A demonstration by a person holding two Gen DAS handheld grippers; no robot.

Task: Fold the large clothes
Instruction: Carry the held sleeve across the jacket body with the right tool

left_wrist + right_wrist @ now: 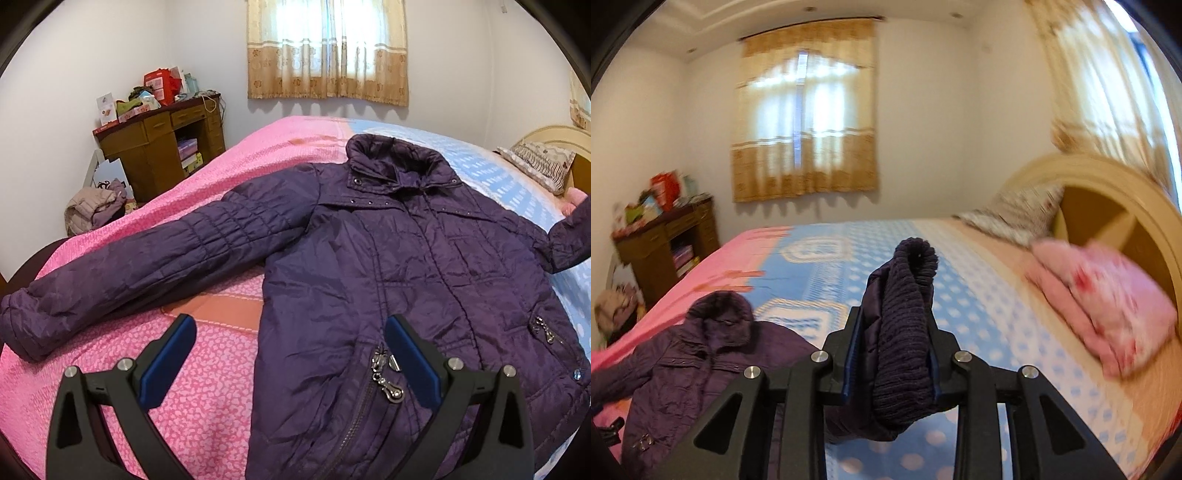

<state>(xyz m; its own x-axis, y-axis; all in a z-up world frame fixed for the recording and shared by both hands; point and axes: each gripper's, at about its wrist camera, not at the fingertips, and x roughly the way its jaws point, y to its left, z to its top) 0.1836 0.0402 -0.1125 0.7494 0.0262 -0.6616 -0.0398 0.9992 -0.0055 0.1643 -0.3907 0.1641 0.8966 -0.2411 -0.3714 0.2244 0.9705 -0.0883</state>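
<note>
Left wrist view: purple quilted jacket spread front-up across bed, collar toward far wall, one sleeve stretched flat over pink patterned cover, other sleeve lifted at right edge of frame. Left gripper hovering above lower hem, blue pads spread wide apart, nothing between them, zipper pull showing in the gap. Bedcover pink on left, pale blue with white dots on right. Brown wooden desk in far left corner, piled with boxes and red bags; heap of clothes on floor beside it. Beige flowered curtain over bright window. Patterned pillow by cream headboard.

Right wrist view: right gripper raised over blue dotted part of bed, jaws clamped on knitted cuff of sleeve, ribbed dark purple knit bulging above and below pads, quilted fabric pinched alongside. Rest of jacket lying low left, collar up. Pink floral pillow blurred at right against curved headboard; second curtain at upper right. White walls, recessed ceiling lights.
</note>
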